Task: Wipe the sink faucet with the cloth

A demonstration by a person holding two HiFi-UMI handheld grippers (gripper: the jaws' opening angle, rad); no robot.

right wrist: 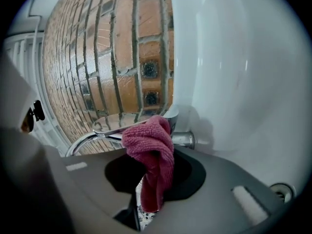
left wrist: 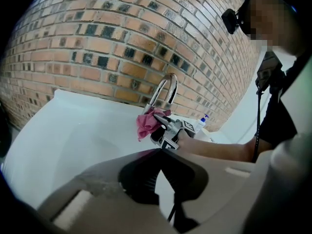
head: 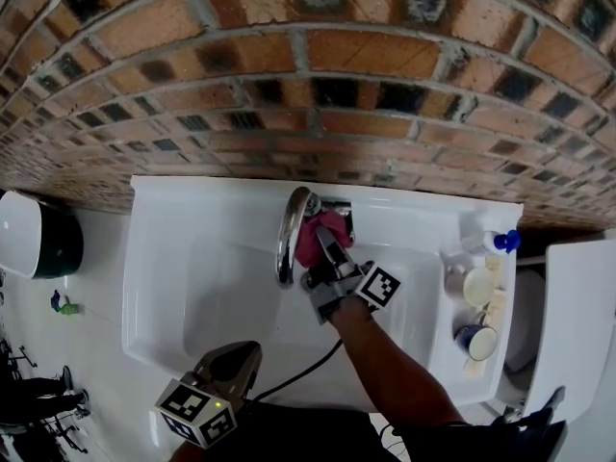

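Note:
A chrome arched faucet (head: 287, 231) stands at the back of the white sink (head: 164, 258), against the brick wall. My right gripper (head: 327, 250) is shut on a pink cloth (head: 314, 239) and holds it against the faucet's base and lever. In the right gripper view the cloth (right wrist: 152, 147) hangs bunched between the jaws, touching the faucet (right wrist: 183, 139). My left gripper (head: 243, 356) hovers at the sink's front edge with its jaws together and nothing in them. The left gripper view shows the faucet (left wrist: 164, 88), the cloth (left wrist: 146, 124) and the right gripper (left wrist: 164, 126) ahead of the left gripper (left wrist: 158, 152).
A bottle with a blue cap (head: 496, 242) and two cups (head: 476, 285) (head: 474, 339) stand on the sink's right ledge. The brick wall (head: 308, 85) is close behind the faucet. A black and white bin (head: 38, 234) is at the left. A black cable (head: 308, 369) crosses the front rim.

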